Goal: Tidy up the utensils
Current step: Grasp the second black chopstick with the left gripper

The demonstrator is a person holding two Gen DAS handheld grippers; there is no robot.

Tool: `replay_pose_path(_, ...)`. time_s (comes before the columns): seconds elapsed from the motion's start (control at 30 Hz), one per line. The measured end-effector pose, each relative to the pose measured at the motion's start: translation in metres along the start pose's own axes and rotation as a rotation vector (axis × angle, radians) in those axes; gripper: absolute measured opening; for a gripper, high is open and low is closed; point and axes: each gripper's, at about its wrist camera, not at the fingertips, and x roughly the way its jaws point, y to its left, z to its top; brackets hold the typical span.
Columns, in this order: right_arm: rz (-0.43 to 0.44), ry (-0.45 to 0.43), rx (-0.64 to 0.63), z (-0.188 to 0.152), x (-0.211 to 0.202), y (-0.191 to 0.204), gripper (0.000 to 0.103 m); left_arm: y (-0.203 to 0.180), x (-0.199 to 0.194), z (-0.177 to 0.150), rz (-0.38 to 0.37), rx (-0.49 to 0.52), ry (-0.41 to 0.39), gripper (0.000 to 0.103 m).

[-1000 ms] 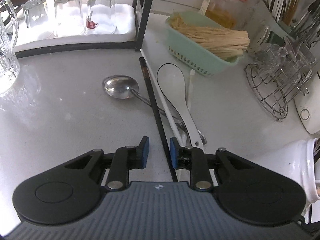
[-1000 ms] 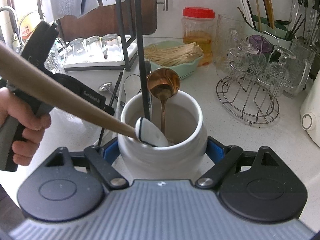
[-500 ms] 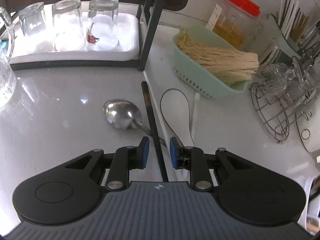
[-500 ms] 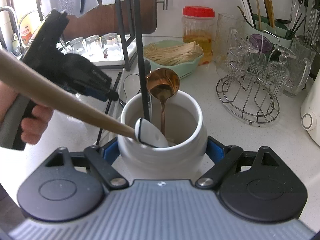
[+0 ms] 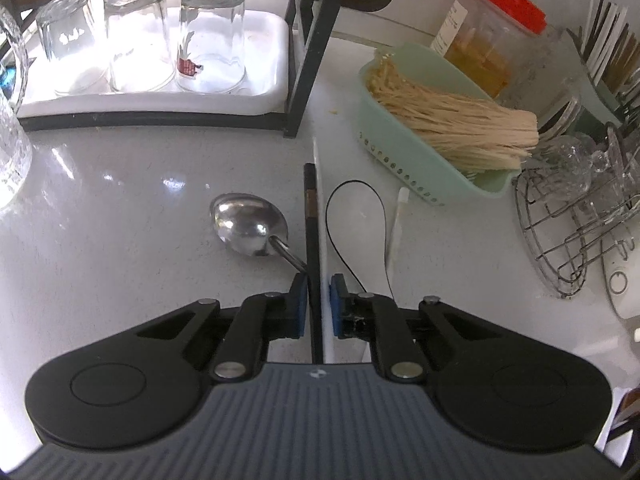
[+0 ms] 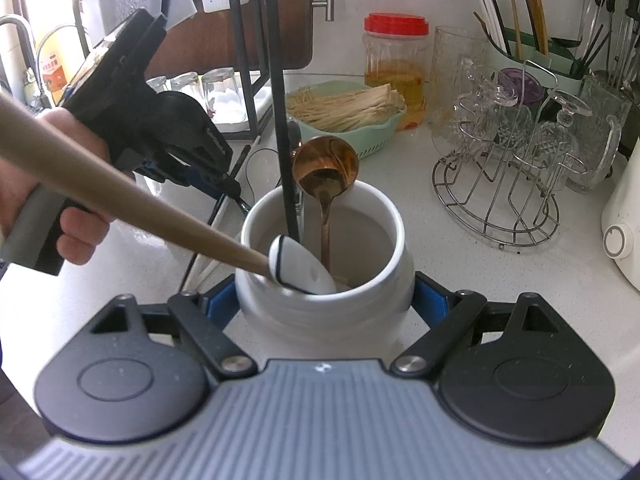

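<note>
Black chopstick [image 5: 309, 216] and white chopstick [image 5: 320, 200] side by side on the counter [image 5: 120, 240], long axis straight away from the left gripper [image 5: 318, 304], near ends between its blue pads; jaws just closing, narrow, black stick against the left pad, full clamp on the pair hard to confirm. Steel spoon [image 5: 248, 224] just left, white spoon [image 5: 356, 232] just right. Farther right, white jar [image 6: 324, 264] clamped in the right gripper [image 6: 320, 300], copper spoon [image 6: 326, 176] inside; probably next stop for the pair
</note>
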Motion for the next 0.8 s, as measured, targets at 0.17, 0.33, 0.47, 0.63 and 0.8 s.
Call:
replay_pose_path(0.17, 0.0, 0.001, 0.0, 0.0, 0.0, 0.0, 0.091, 0.012, -0.009, -0.006, -0.051, -0.044, -0.005, 0.014)
replay_pose_path(0.33, 0.0, 0.003, -0.002, 0.001, 0.001, 0.0, 0.091, 0.021, -0.012, -0.01, -0.057, -0.07, -0.019, 0.014)
replay_pose_path(0.47, 0.0, 0.005, -0.002, 0.0, 0.0, 0.0, 0.091, 0.019, -0.012, -0.01, -0.06, -0.059, -0.023, 0.014)
replay_pose_path(0.63, 0.0, 0.004, -0.002, 0.001, 0.001, 0.0, 0.091, 0.012, -0.01, -0.009, -0.004, -0.046, -0.022, 0.014)
replay_pose_path(0.8, 0.0, 0.004, -0.001, 0.001, 0.001, 0.0, 0.091, 0.016, -0.004, -0.009, -0.006, -0.06, -0.006, 0.014)
